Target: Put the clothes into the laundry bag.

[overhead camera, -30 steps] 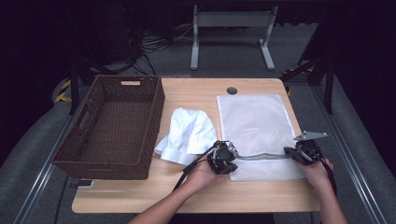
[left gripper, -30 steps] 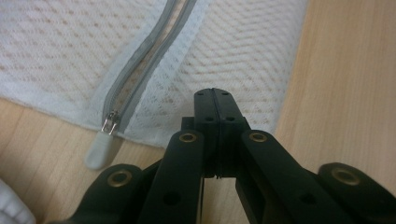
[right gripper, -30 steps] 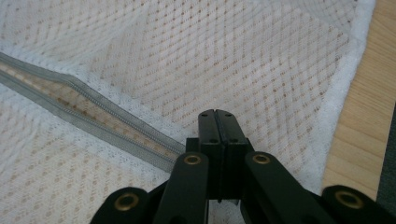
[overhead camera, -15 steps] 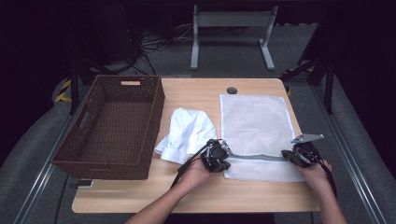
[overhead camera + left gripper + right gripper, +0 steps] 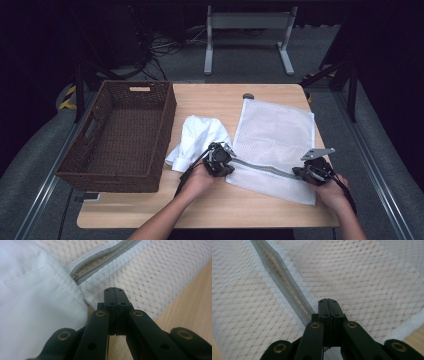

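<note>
The white mesh laundry bag (image 5: 277, 145) lies flat on the right half of the desk (image 5: 210, 210), its near end close to the desk's front edge. A grey zipper (image 5: 265, 169) runs across that near end, from the bag's left side toward its right; in the left tongs' view the zipper pull (image 5: 74, 277) sits at the bag's corner, and the zip gapes a little there. The left tongs (image 5: 222, 159) are at the bag's near left corner, jaws pressed together; whether they pinch mesh I cannot tell. The right tongs (image 5: 305, 173) are at the bag's near right part, jaws likewise closed flat against each other, their tips over the mesh just beside the zipper band (image 5: 284, 277). A crumpled white garment (image 5: 200, 137) lies just left of the bag, touching its corner, near the middle of the desk. A dark wicker basket (image 5: 100, 170) stands along the desk's left edge.
</note>
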`<state>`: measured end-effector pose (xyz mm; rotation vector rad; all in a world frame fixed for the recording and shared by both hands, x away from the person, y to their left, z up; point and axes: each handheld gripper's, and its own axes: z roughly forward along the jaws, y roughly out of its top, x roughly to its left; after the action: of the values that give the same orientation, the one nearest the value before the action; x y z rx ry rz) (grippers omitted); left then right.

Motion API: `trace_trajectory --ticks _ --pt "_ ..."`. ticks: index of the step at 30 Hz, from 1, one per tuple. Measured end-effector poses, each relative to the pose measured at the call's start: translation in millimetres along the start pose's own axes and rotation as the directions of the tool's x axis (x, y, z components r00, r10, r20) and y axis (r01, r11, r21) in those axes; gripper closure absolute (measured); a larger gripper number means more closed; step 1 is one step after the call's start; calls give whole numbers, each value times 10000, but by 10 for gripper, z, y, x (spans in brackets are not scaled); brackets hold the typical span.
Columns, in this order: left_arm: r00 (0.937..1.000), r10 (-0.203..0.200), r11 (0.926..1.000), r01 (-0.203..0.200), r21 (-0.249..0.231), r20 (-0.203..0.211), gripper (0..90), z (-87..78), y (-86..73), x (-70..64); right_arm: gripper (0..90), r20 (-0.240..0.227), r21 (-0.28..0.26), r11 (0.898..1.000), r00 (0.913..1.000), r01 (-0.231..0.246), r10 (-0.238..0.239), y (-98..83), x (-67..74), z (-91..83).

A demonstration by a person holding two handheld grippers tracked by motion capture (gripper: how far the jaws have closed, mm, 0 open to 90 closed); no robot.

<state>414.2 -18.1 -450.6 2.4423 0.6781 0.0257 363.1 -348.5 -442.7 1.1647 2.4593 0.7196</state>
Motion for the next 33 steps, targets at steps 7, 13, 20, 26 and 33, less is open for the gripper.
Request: trace_trajectory --ticks 7,13,20,26,33 --pt "9988 -359 9994 358 -36 -335 899 -70 -20 128 900 -348 96 9984 9979 557 -554 55 177 18" --pt "10000 -88 9997 89 -247 17 881 -154 15 12 900 -533 173 9959 9947 888 -878 91 319 27" --pt "9965 589 9982 -583 -103 601 897 -118 -7 -254 900 -798 274 9905 9880 1347 -1322 110 536 18" --pt "9962 615 9980 -620 73 625 897 -67 -82 -281 900 -994 194 9871 9827 1592 -1565 60 639 -19" --pt "9939 774 9969 -780 42 780 897 -27 -77 -360 900 -1465 145 9818 9717 1892 -1850 25 781 -52"
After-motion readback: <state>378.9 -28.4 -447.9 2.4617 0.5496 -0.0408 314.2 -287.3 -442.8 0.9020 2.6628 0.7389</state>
